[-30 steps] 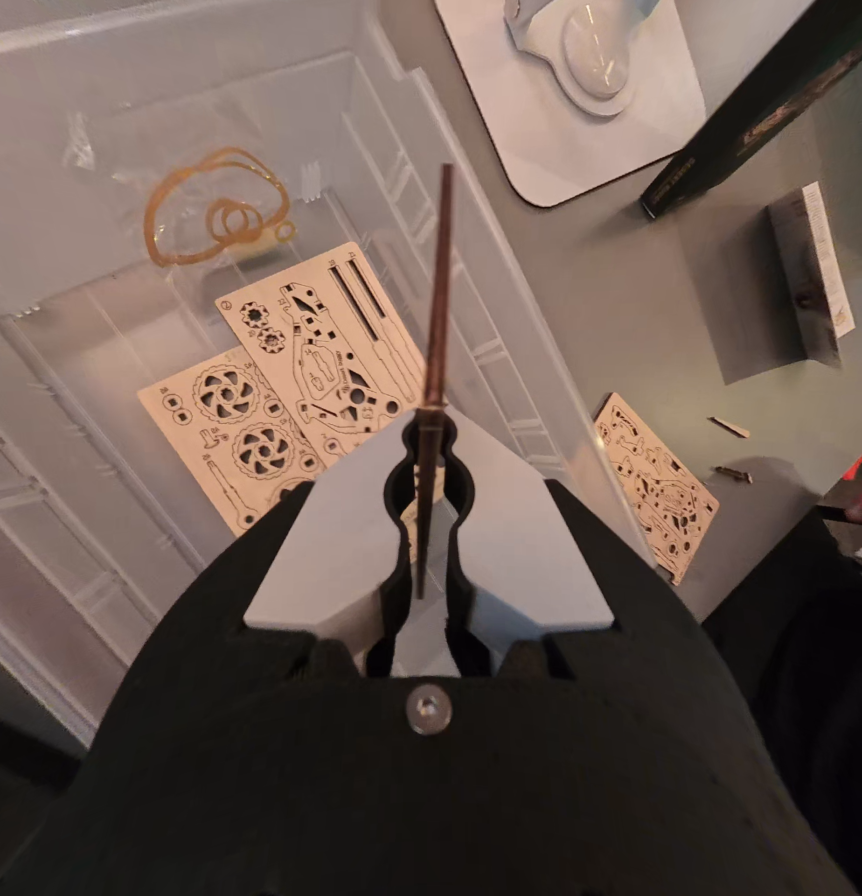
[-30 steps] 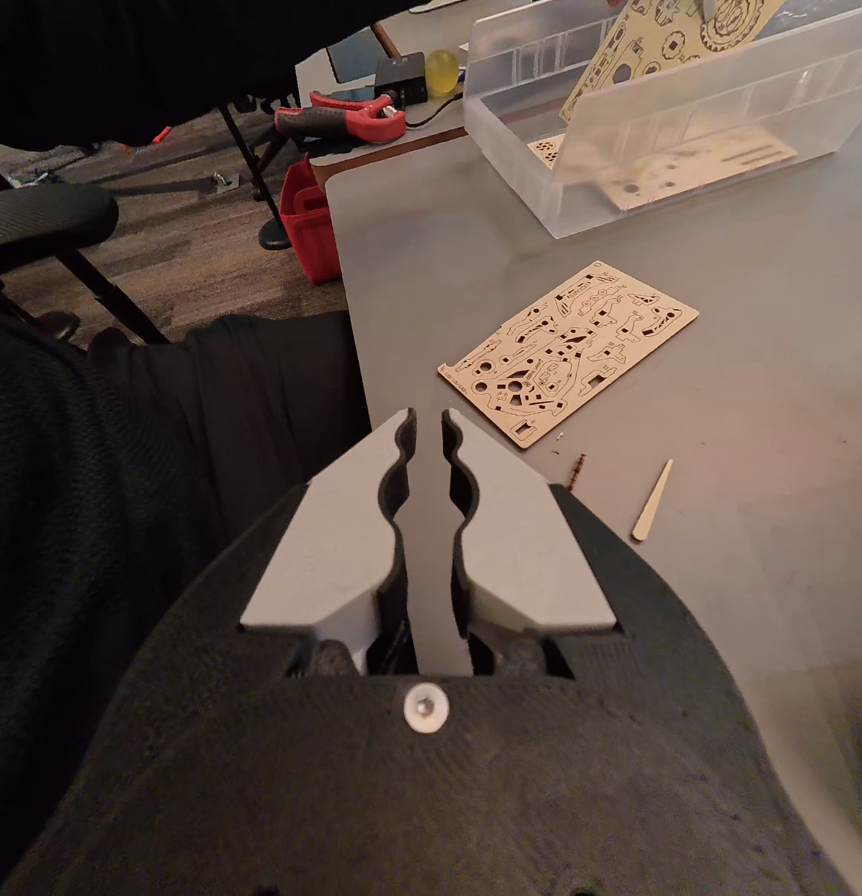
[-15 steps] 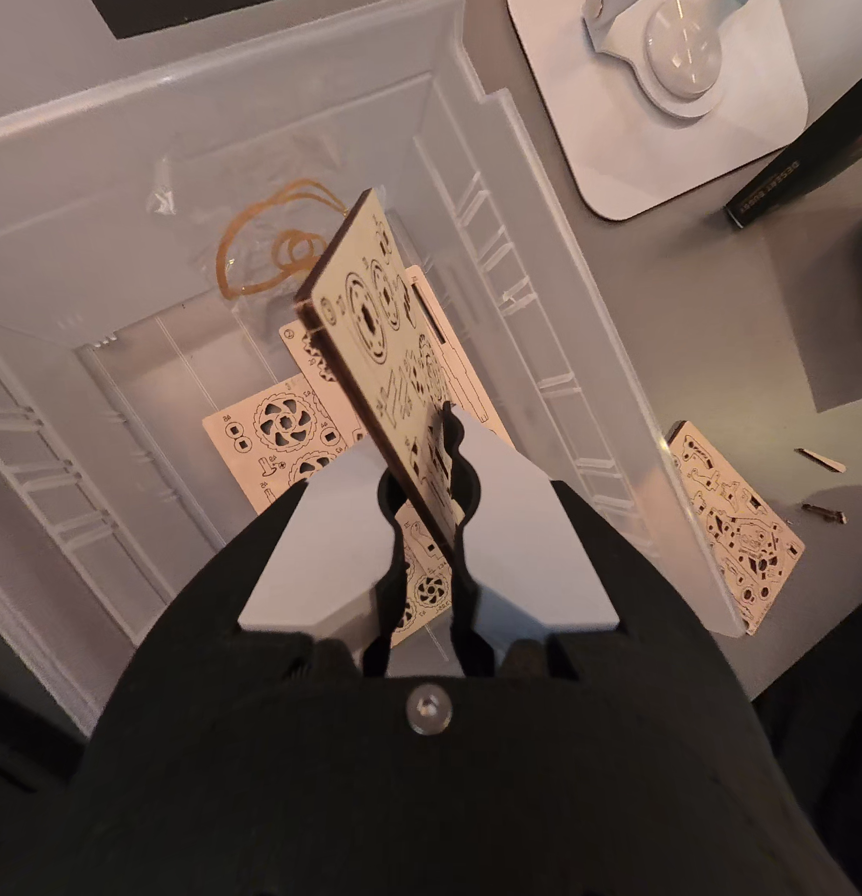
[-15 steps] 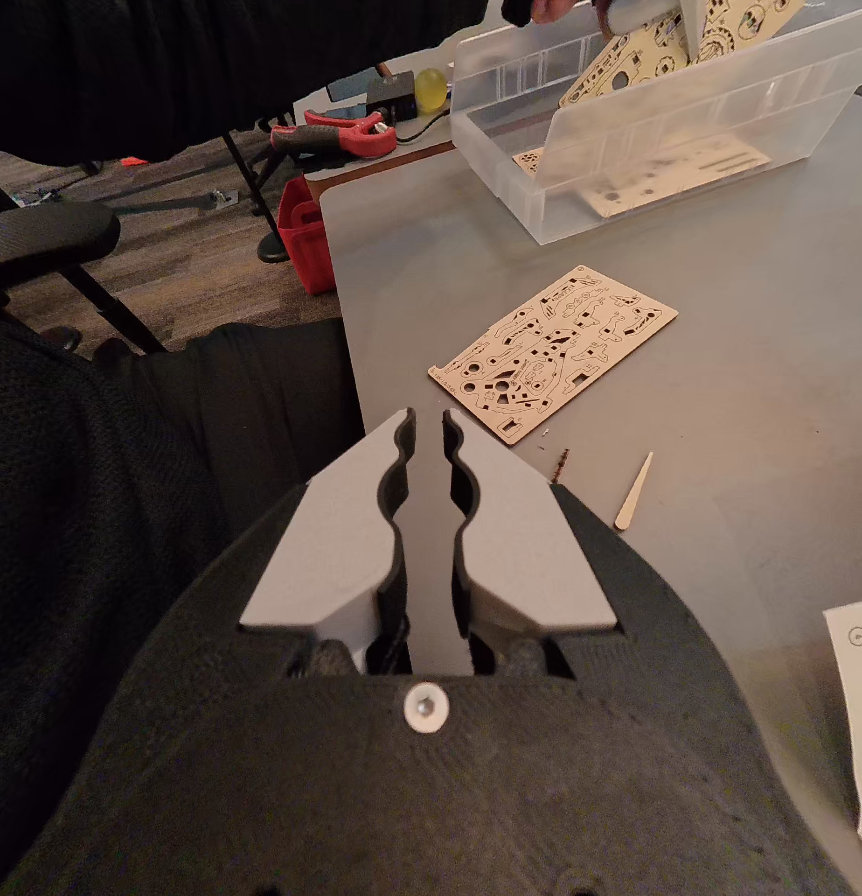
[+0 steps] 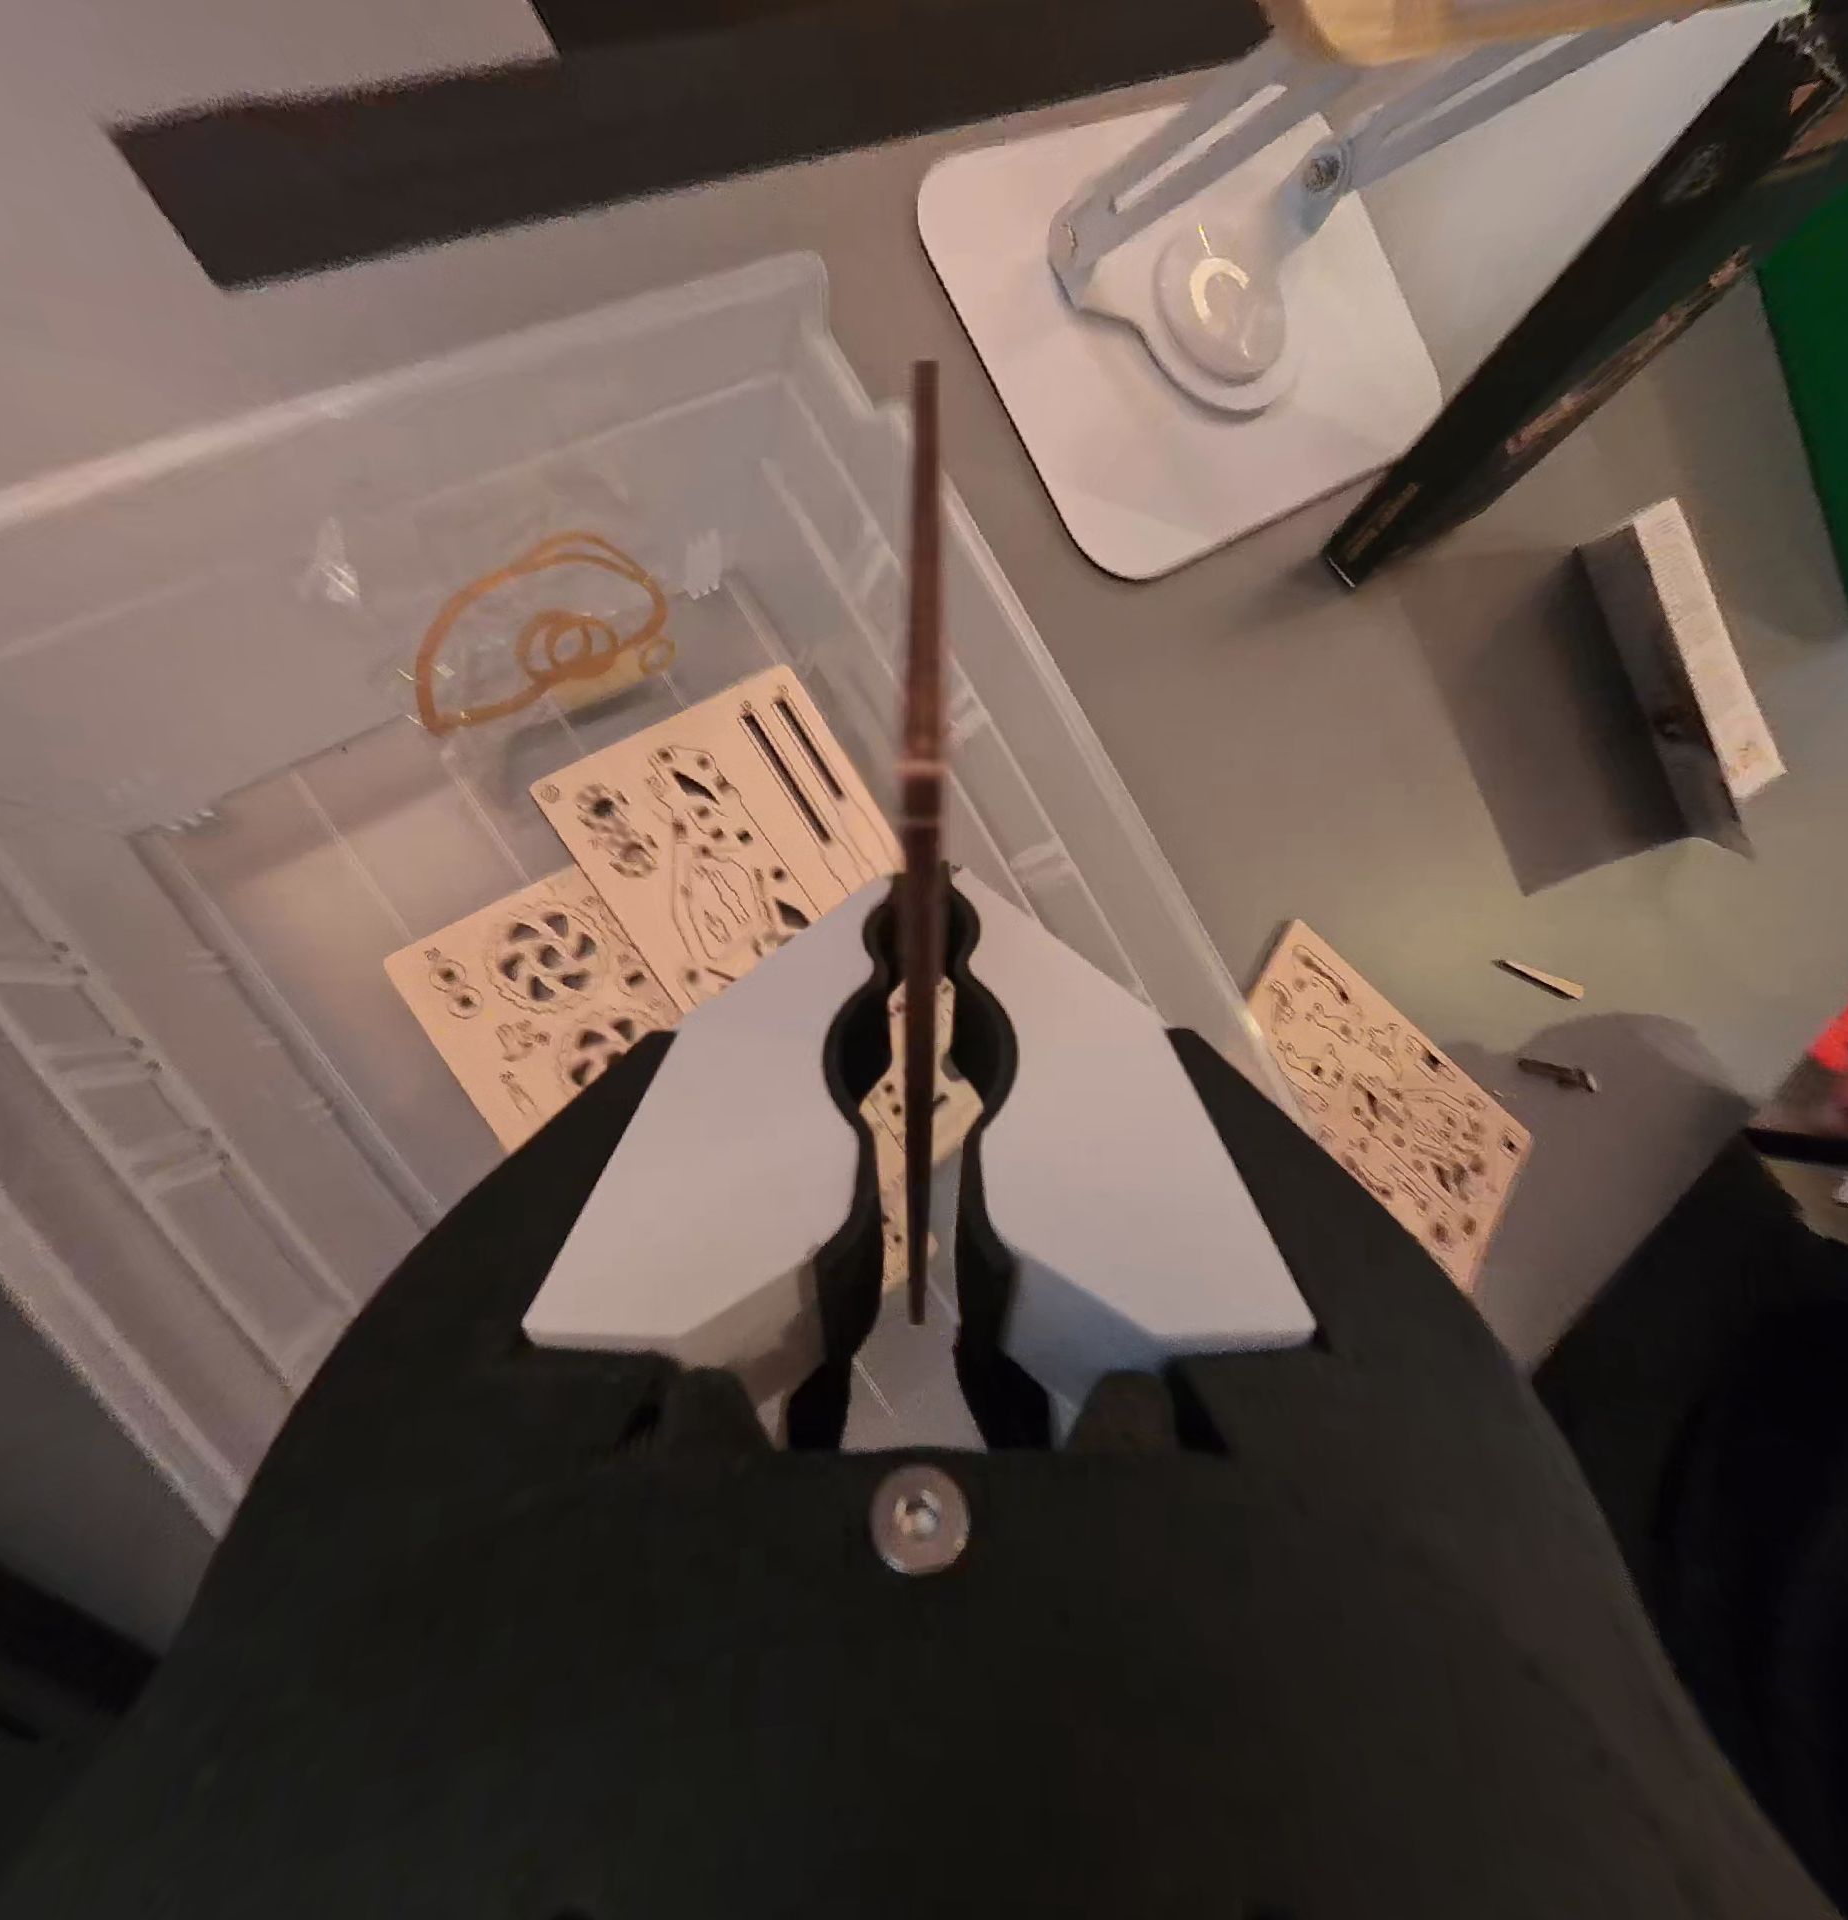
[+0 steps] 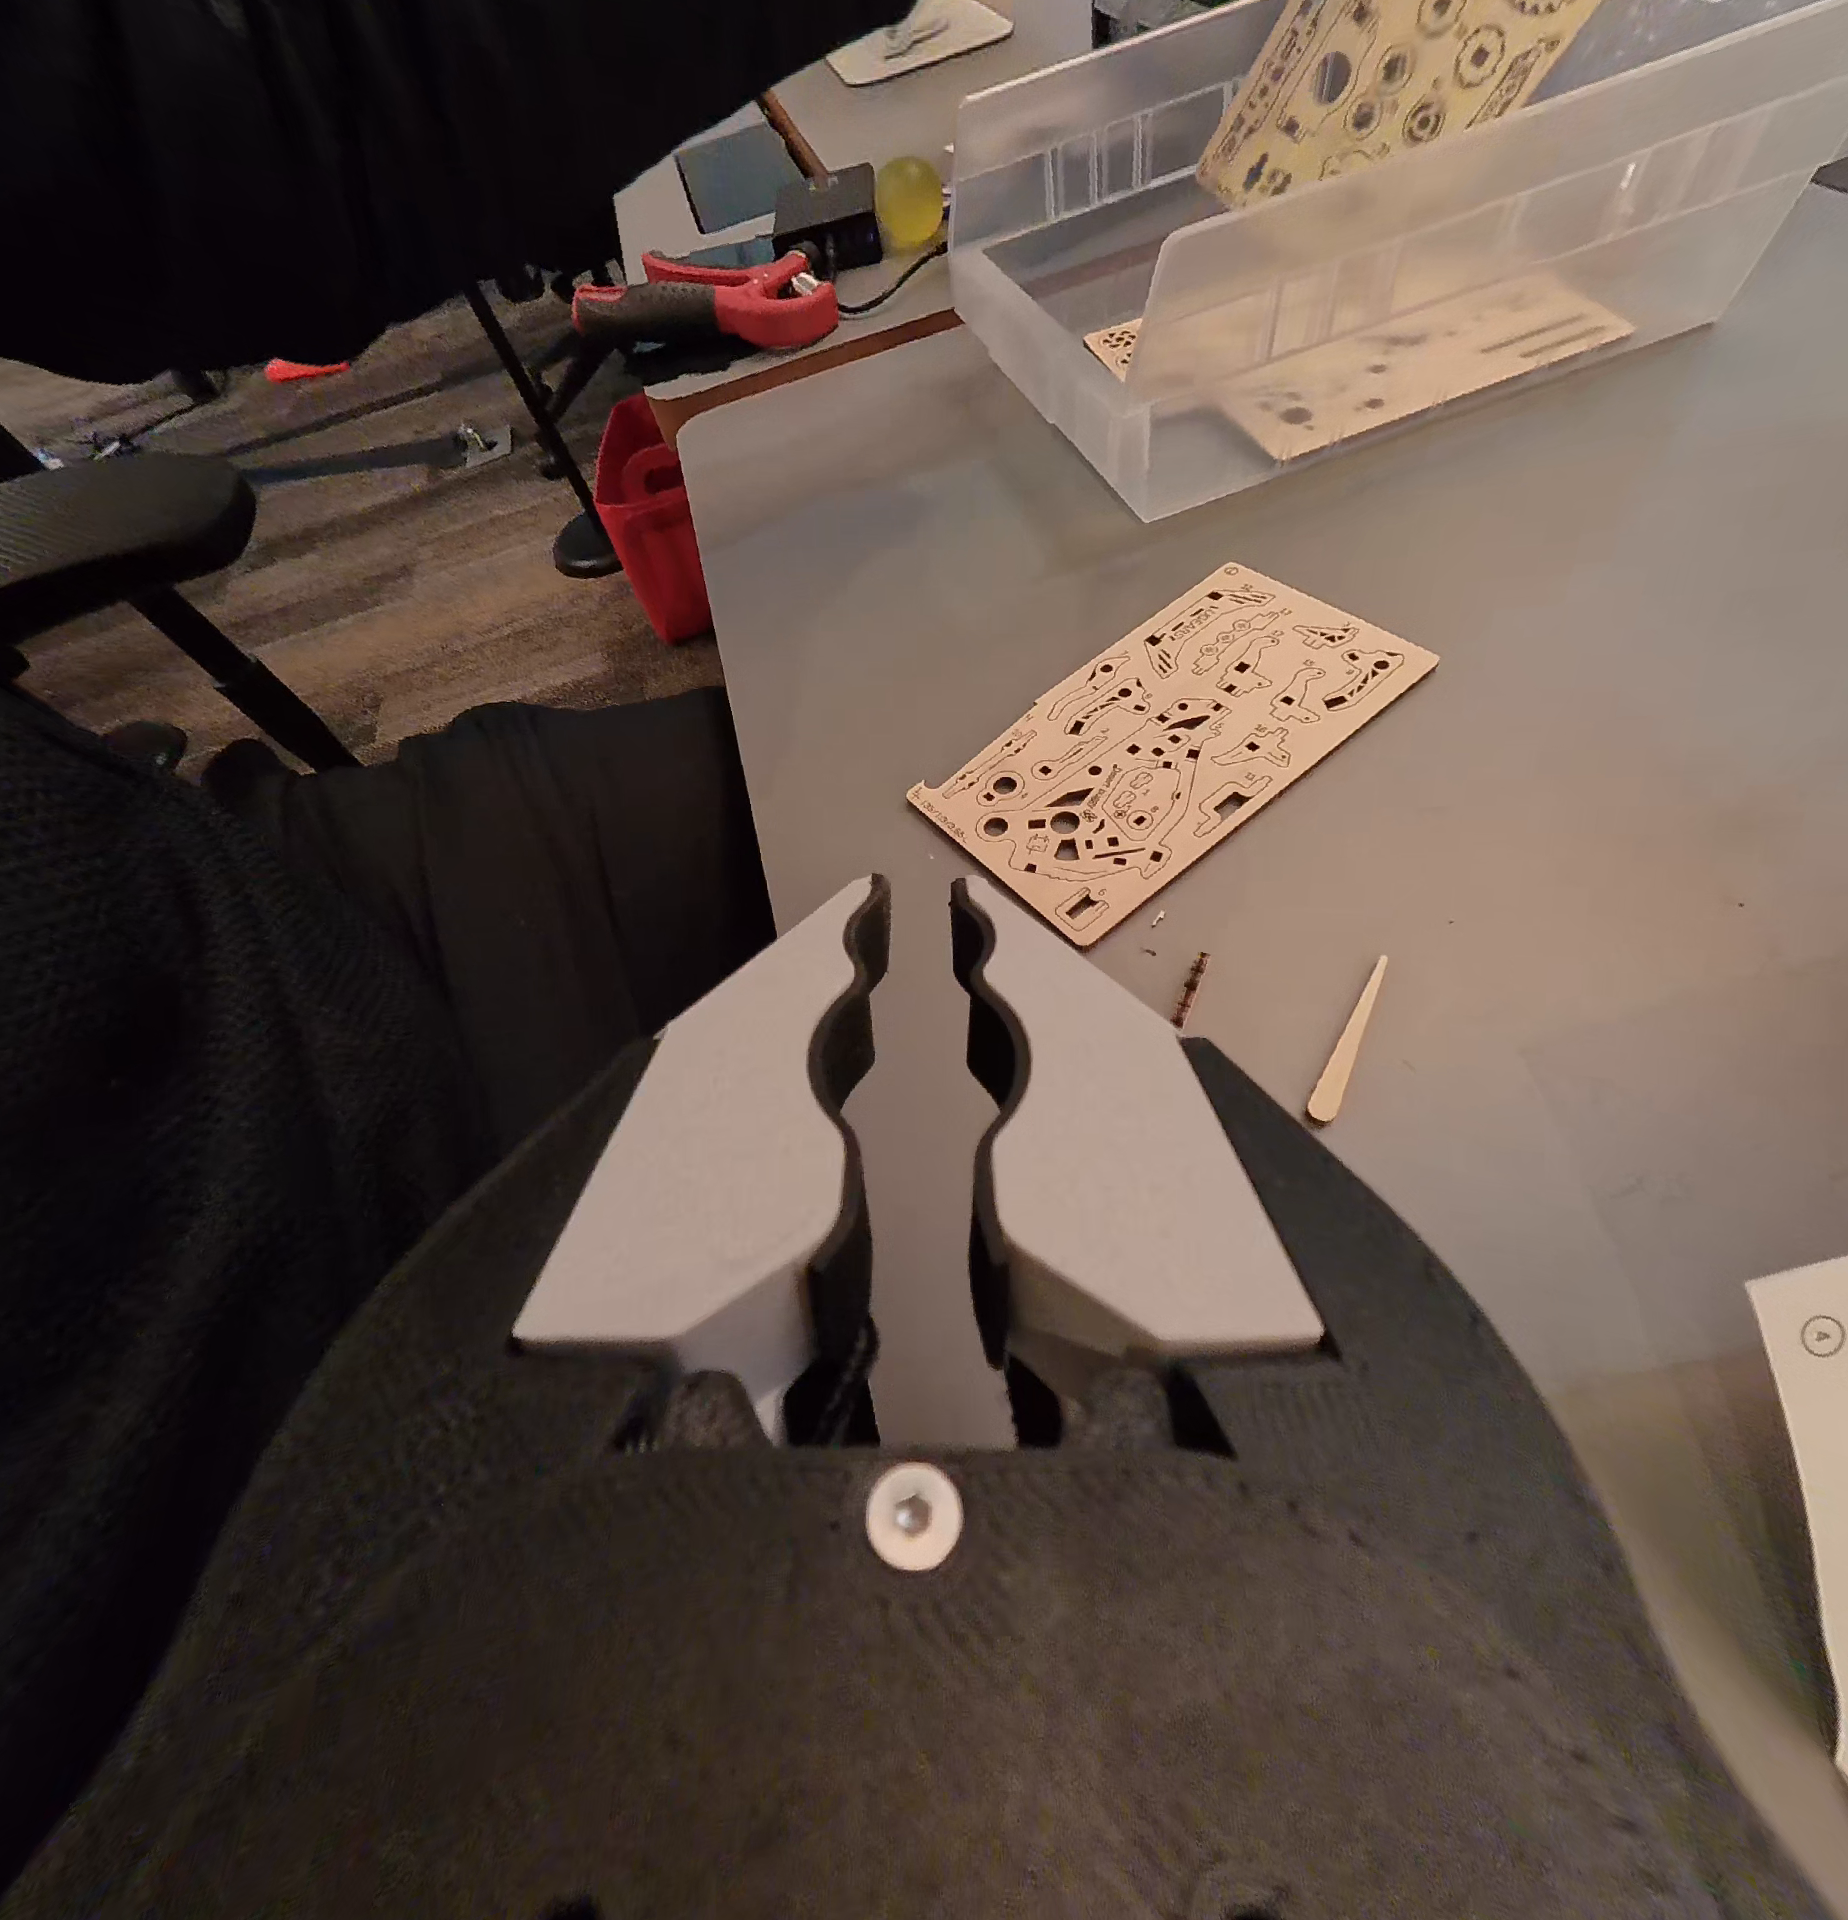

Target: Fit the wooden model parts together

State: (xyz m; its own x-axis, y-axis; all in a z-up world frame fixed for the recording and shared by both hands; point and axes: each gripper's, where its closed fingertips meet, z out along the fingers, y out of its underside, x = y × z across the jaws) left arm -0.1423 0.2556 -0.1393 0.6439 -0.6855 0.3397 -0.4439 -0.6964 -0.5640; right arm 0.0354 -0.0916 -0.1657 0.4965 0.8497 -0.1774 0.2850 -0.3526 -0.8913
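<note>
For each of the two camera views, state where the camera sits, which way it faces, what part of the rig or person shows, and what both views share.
Left wrist view: on the left gripper, facing down into the clear plastic bin; its fingers pinch a wooden sheet edge-on.
Right wrist view: on the right gripper, facing across the grey table; open, holding nothing, a dark sleeve at left.
Shared: the bin, the held sheet, and the wooden sheet on the table.
</note>
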